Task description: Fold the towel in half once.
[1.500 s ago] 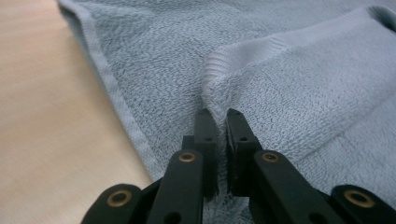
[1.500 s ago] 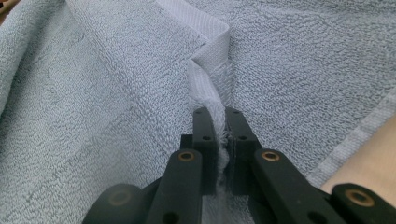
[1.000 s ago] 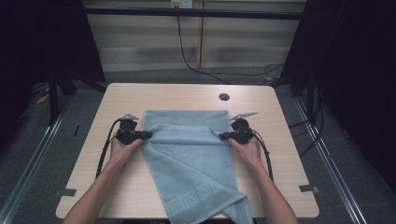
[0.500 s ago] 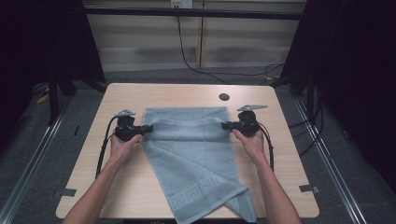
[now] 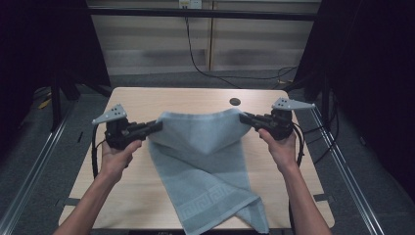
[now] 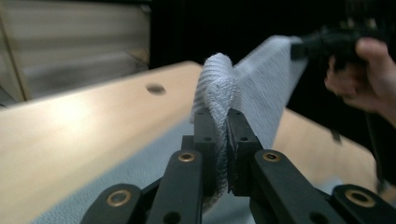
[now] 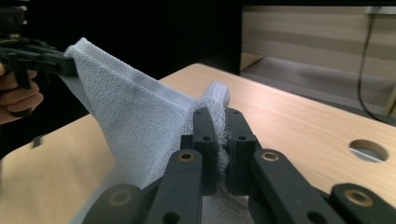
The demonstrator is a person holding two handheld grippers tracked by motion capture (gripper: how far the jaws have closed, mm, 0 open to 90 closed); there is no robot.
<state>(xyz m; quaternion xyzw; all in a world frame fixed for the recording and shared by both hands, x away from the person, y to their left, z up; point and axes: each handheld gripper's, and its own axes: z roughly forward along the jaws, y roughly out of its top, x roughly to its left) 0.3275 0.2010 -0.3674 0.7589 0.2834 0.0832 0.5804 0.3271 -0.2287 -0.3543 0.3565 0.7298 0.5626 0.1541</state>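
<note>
1. While both far corners of the towel point(image 5: 203, 161) are pinched, the work in hand looks like lifting it off the table point(image 5: 147, 100) to spread or fold it. The left gripper point(image 5: 155, 127) is pressed together on the corner at about 9 o'clock of the table's middle, and the right gripper point(image 5: 244, 118) is clamped on the corner at about 3 o'clock.
2. In the left gripper view the cloth bulges out past the left gripper's point(image 6: 227, 122) jaw tips in a rolled bunch, with the jaws tight on it. The right gripper view shows the same for the right gripper point(image 7: 223, 122): towel point(image 7: 140, 126) squeezed between the jaws, a small tuft beyond them.
3. To do this step well, I judge the two hands should stay level with each other, so the top edge hangs even. That edge sags in a shallow dip between the grippers; drawing the hands a little further apart, toward 9 and 3 o'clock, would take it out.
4. Neither grip should be relaxed, since the cloth's weight hangs on those two pinches.
5. The towel's upper part is in the air between the grippers, and its lower part rests on the table and runs toward 6 o'clock.
6. Its long axis runs roughly from 12 to 6 o'clock, skewed so the near end drifts toward 5 o'clock, where the patterned border point(image 5: 205, 203) lies by the table's near edge. The short held edge runs from 9 to 3 o'clock.
7. The table's round hole point(image 5: 235, 102) sits at about 1 o'clock, beyond the towel.
</note>
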